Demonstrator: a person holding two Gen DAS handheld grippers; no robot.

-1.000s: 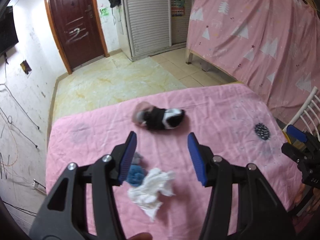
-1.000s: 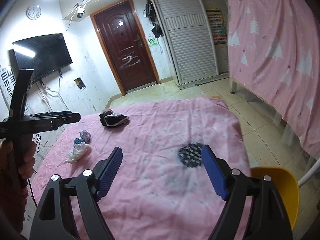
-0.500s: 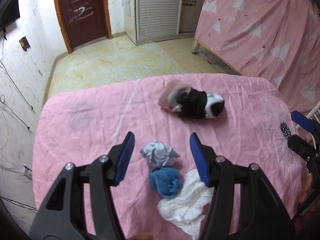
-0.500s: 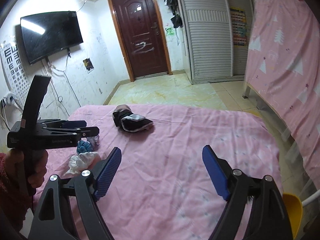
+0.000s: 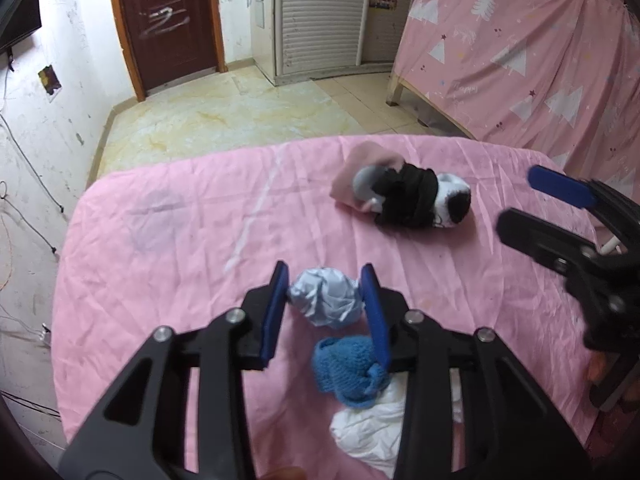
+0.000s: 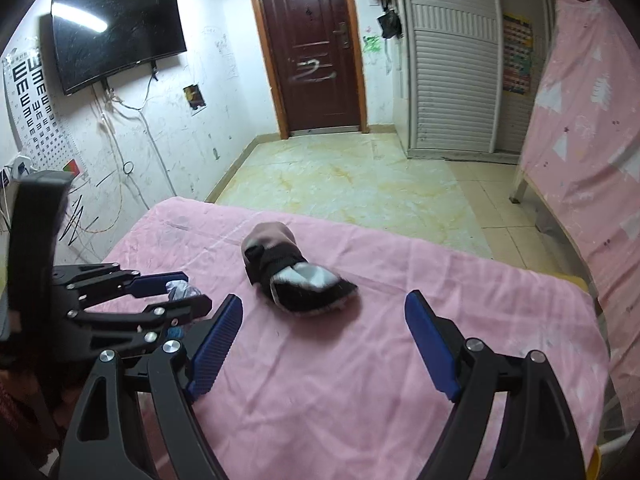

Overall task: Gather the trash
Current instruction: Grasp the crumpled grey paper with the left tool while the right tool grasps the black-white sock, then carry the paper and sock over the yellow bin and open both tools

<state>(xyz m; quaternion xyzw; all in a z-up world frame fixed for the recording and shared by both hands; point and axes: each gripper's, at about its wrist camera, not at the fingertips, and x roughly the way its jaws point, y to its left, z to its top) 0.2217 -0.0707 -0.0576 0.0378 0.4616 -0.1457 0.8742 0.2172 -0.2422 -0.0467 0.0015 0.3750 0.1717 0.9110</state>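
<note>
The left gripper (image 5: pixel 325 292) is closed on a crumpled paper ball (image 5: pixel 326 300) that sits between its blue pads on the pink sheet (image 5: pixel 180 240). The right gripper (image 6: pixel 324 344) hangs wide open, holding nothing, near a bundle of socks (image 6: pixel 292 272). A brown door (image 6: pixel 312 48) stands beyond.

Bedroom (bed (image 5: pixel 168 216), wardrobe (image 6: pixel 452 80), TV (image 6: pixel 116 36))

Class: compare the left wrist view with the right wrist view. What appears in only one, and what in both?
Left wrist only: the blue knitted ball and white crumpled tissue.
Right wrist only: the wall-mounted TV and eye chart.
Both: the pale crumpled wad between the left tool's fingers, the sock bundle, the pink sheet, the brown door.
</note>
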